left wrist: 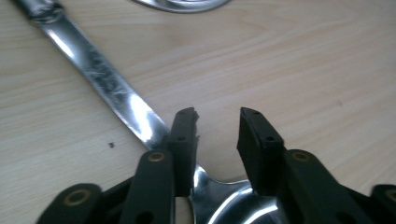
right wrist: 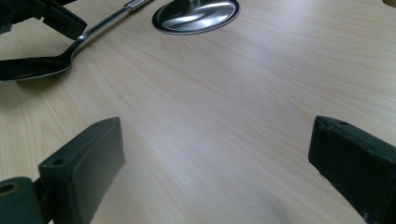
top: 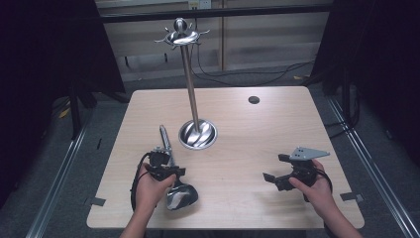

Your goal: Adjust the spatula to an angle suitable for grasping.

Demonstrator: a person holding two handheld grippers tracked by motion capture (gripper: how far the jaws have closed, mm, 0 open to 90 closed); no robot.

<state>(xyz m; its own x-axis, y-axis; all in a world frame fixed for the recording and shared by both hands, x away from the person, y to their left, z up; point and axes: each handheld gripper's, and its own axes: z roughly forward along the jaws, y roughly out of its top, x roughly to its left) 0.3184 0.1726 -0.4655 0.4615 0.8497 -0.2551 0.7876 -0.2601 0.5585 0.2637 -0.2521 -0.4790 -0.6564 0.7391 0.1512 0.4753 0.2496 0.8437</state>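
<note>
Ladle (top: 174, 174) lies flat on the desk (top: 237, 144), unhung; left tongs (left wrist: 217, 135), parted, straddle its neck without pinching. Right tongs (top: 273, 168) hover spread, empty. Stand (top: 190, 84) waits just beyond.

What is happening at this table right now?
A person works at a wooden table with a claw in each hand. The left claw sits over the neck of a steel ladle that lies flat on the table, its jaws apart with only bare wood between the pads. The right claw hovers wide open over bare table. A tall utensil stand with hooks waits behind.
</note>
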